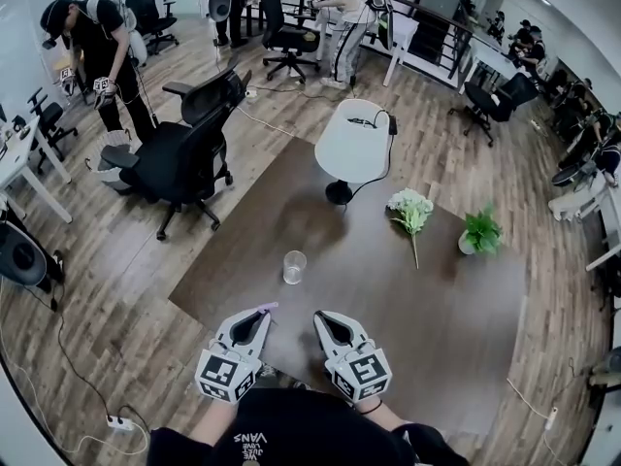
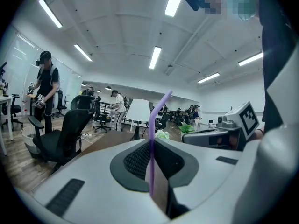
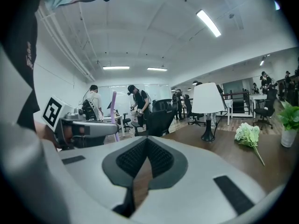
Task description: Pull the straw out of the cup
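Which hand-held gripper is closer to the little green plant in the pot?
Right. The plant stands ahead and to the right of the right hand-held gripper. The left hand-held gripper, holding the purple straw, is farther away, further left.

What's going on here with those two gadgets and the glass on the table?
A person holds a gripper in each hand over a dark table. The left gripper is shut on a purple straw, clear of the glass cup standing farther along the table. The right gripper is shut on nothing.
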Available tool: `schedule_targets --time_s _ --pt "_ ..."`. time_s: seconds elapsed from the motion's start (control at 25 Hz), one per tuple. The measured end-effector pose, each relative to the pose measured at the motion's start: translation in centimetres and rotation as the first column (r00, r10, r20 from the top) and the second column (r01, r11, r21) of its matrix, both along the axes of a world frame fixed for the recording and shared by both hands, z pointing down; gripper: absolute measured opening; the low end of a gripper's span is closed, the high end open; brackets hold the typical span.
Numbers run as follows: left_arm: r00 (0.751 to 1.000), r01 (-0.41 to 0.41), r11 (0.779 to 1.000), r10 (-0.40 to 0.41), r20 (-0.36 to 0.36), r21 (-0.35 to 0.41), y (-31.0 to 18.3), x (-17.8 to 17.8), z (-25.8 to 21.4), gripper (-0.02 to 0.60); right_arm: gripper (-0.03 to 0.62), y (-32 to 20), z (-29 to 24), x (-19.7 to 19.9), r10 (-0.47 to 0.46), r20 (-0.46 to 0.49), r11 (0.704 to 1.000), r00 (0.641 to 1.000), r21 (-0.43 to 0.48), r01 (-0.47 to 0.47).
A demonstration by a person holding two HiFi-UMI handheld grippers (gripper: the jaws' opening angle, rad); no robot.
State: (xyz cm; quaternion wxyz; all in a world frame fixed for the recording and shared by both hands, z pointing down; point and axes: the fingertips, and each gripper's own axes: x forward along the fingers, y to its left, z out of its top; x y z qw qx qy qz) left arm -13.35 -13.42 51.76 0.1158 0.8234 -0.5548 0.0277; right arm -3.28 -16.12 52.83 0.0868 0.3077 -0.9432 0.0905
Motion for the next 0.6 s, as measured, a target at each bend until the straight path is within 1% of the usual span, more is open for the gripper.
schedule_targets --time_s 0.6 --pt "1.000 0.000 1.000 0.000 0.001 0.000 -0.25 -0.16 0.02 0.032 0.017 -0.28 -0.07 -0.23 0.002 0.001 1.000 1.000 0.001 -0.002"
